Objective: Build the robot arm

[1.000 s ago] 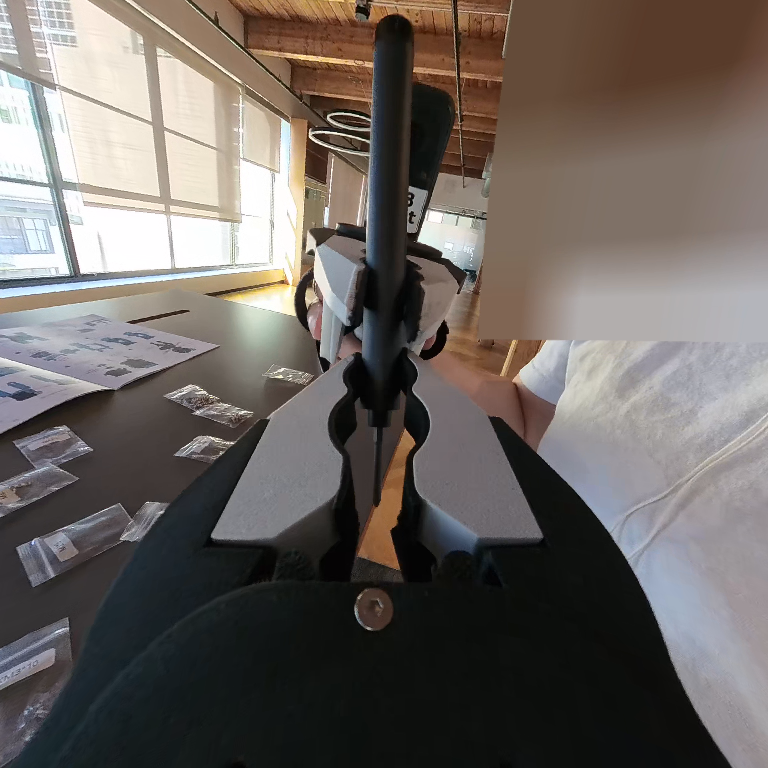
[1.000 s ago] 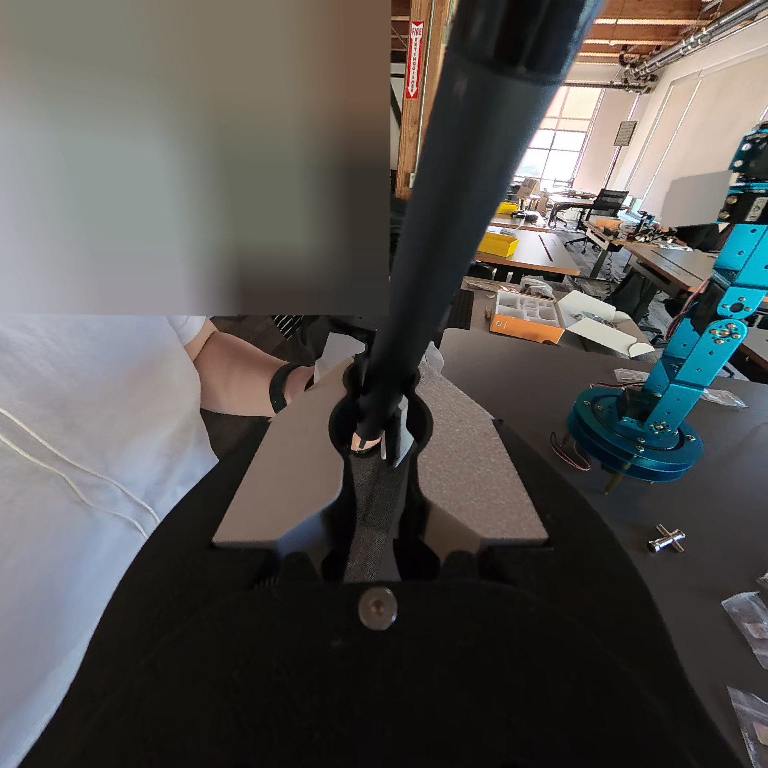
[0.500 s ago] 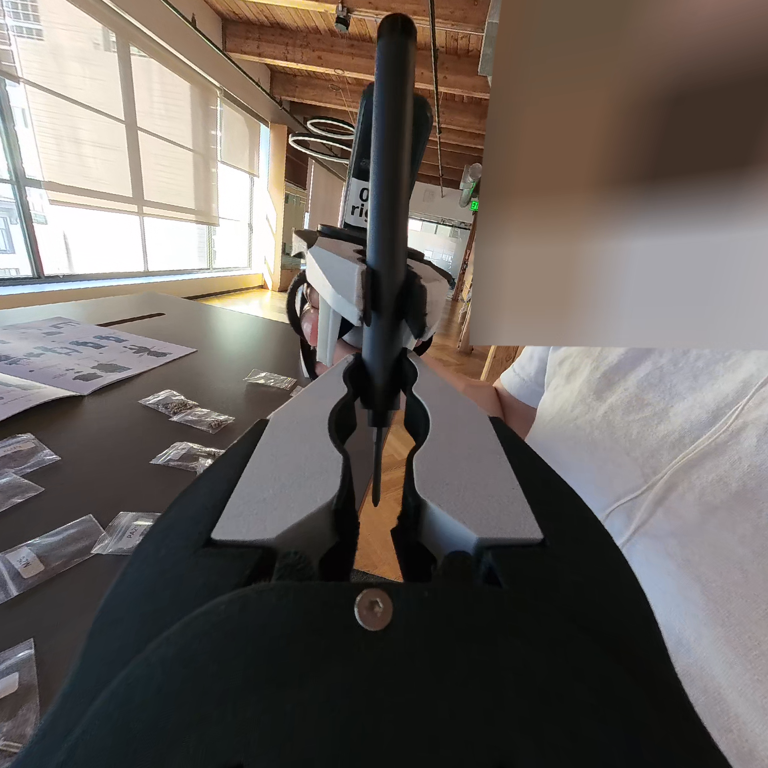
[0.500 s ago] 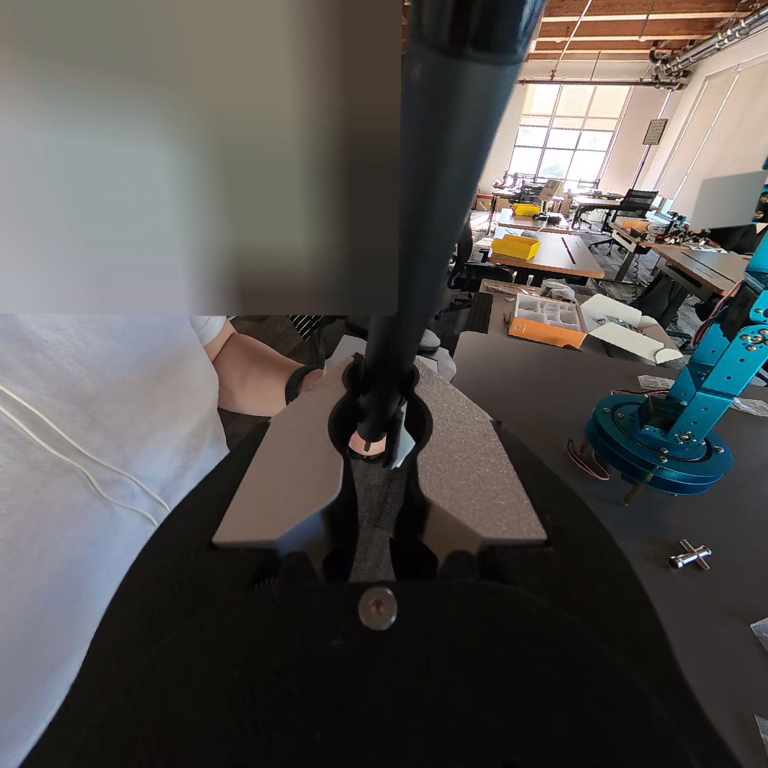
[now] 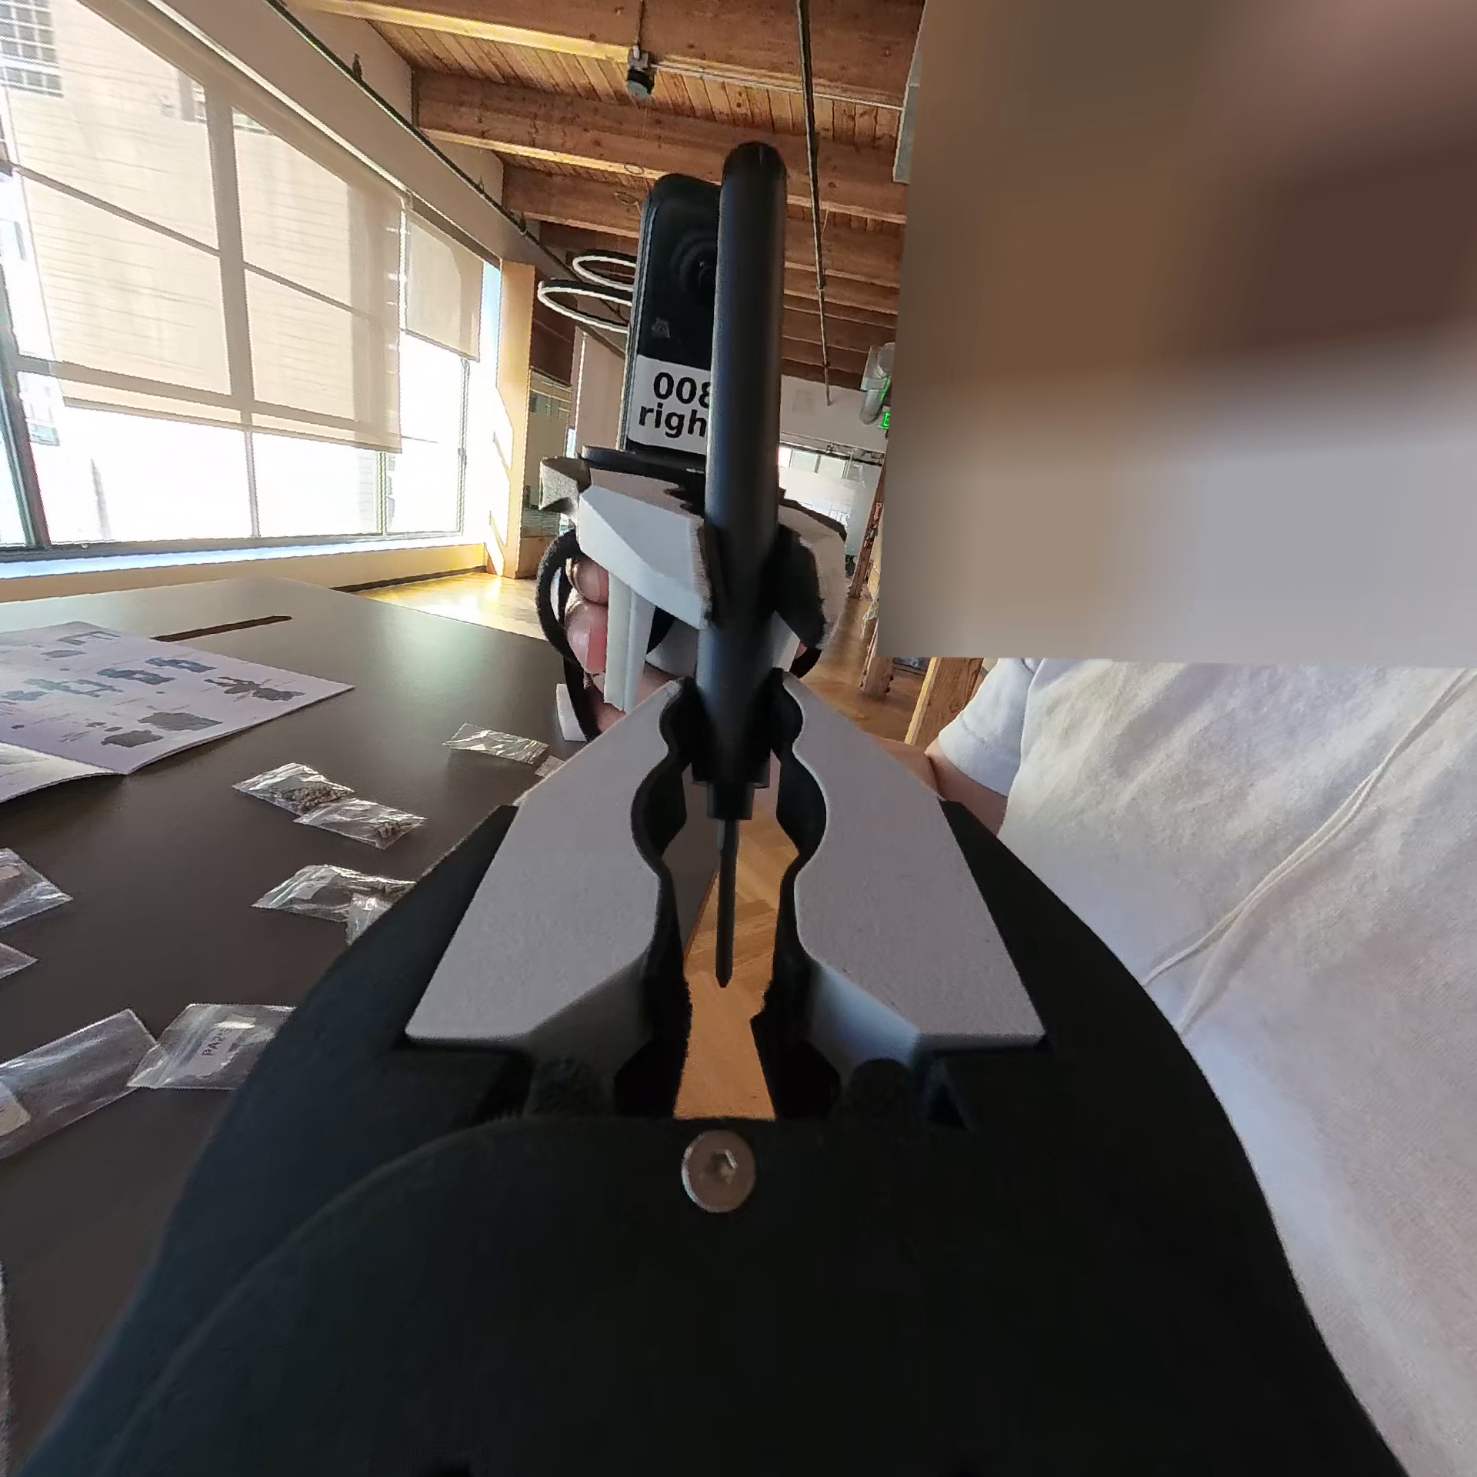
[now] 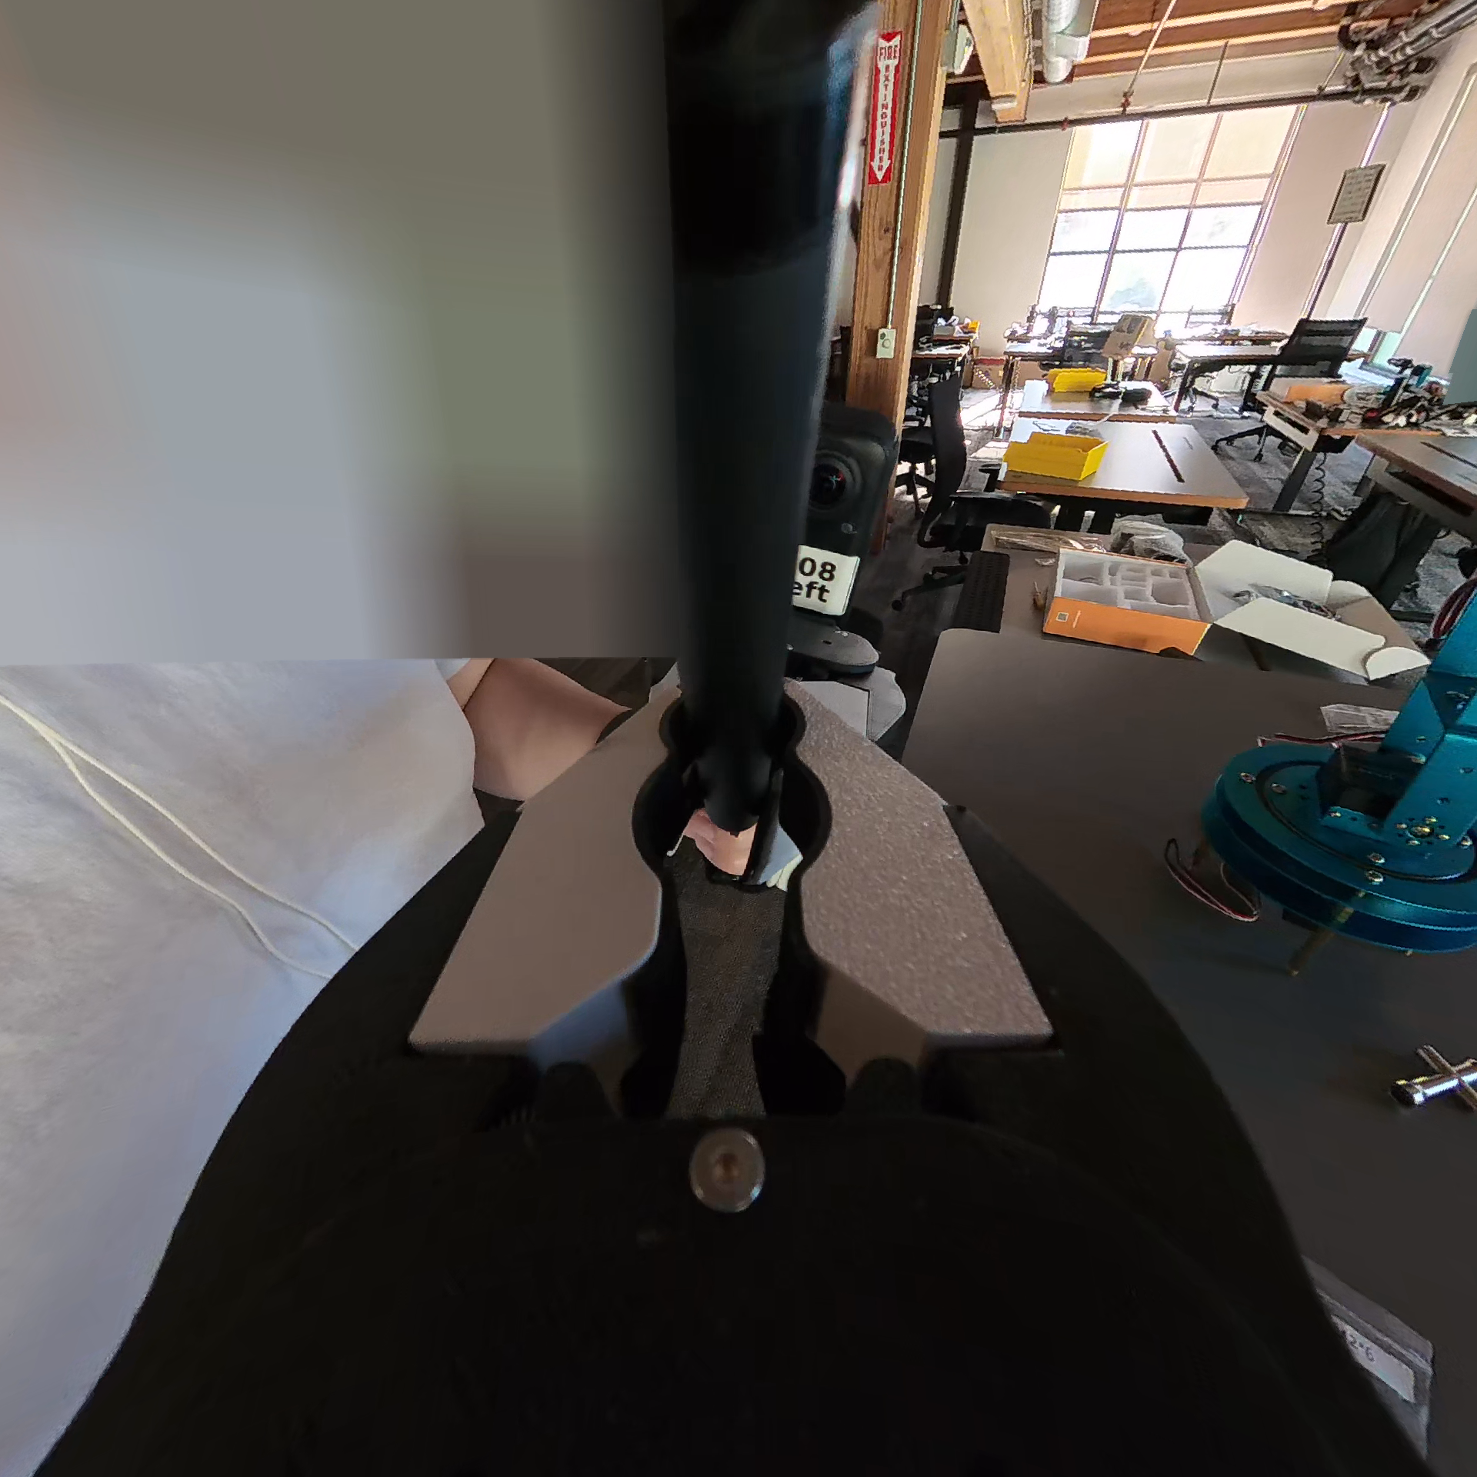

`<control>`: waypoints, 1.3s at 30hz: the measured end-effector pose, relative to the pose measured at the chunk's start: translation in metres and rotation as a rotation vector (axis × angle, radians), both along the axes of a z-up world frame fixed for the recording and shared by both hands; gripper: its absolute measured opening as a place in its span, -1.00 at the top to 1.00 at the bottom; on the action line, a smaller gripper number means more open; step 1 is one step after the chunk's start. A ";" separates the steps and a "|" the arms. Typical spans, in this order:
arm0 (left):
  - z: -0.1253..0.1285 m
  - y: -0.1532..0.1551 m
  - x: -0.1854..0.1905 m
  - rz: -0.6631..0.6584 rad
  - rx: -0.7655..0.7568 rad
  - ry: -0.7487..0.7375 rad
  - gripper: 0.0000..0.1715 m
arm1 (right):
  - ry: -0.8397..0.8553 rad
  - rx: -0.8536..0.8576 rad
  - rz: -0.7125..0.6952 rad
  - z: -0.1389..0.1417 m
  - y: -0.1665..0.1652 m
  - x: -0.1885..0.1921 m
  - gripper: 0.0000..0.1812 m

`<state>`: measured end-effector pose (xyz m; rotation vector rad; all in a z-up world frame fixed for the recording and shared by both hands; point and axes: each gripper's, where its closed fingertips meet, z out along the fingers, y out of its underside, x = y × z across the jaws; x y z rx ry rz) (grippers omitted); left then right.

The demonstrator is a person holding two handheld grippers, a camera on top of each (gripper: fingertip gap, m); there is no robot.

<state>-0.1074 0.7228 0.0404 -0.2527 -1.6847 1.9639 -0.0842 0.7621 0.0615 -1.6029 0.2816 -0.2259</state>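
A black screwdriver (image 5: 739,479) stands upright between both grippers, handle up, thin metal tip (image 5: 723,919) pointing down. My left gripper (image 5: 731,703) is shut on its lower handle, just above the collar. The right gripper (image 5: 695,575) shows just beyond, clamped on the same handle a little higher, with its camera behind. In the right wrist view my right gripper (image 6: 731,719) is shut on the screwdriver (image 6: 743,479), whose handle rises out of the top of the frame. The left gripper's camera (image 6: 839,495) shows behind it.
A dark table (image 5: 416,679) lies to the left with several small bags of parts (image 5: 320,791) and an open booklet (image 5: 120,695). A blue robot arm base (image 6: 1343,863), a metal cross tool (image 6: 1439,1079) and an orange box (image 6: 1119,607) are on the right. A person in a white shirt (image 5: 1239,959) is close. My hands' fingertips stand some 4 centimetres from each other. The blue robot arm base (image 6: 1343,863) is about 30 centimetres from my right fingertips.
Both grippers have kept their hold on the screwdriver and swung together. The right gripper's camera now shows left of the handle, and the left gripper's camera has come into the right view.
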 end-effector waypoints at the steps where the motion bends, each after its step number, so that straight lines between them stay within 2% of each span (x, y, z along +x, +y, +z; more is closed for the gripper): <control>1: 0.000 0.000 0.000 -0.001 0.000 0.003 0.82 | 0.004 0.002 0.004 0.000 0.000 0.000 0.82; 9: -0.002 -0.002 -0.005 -0.013 0.004 0.007 0.82 | -0.031 -0.049 0.008 -0.003 -0.002 -0.004 0.83; 16: -0.007 -0.003 0.009 0.000 0.094 0.024 0.82 | 0.063 -0.052 -0.001 -0.015 -0.011 0.006 0.82; 25: -0.011 0.000 0.027 0.054 0.163 0.024 0.82 | 0.105 -0.022 -0.062 -0.019 -0.030 0.017 0.82; 30: -0.018 0.000 0.025 0.025 0.214 0.023 0.82 | 0.124 -0.035 -0.043 -0.025 -0.029 0.016 0.83; 32: -0.020 0.001 0.026 0.009 0.229 0.053 0.82 | 0.157 -0.022 -0.039 -0.027 -0.030 0.019 0.83; 35: -0.016 0.003 0.033 0.019 0.223 0.106 0.70 | 0.232 0.037 -0.050 -0.028 -0.035 0.026 0.83; 39: -0.017 -0.001 0.047 0.110 0.217 0.108 0.81 | 0.327 0.136 -0.060 -0.029 -0.039 0.035 0.83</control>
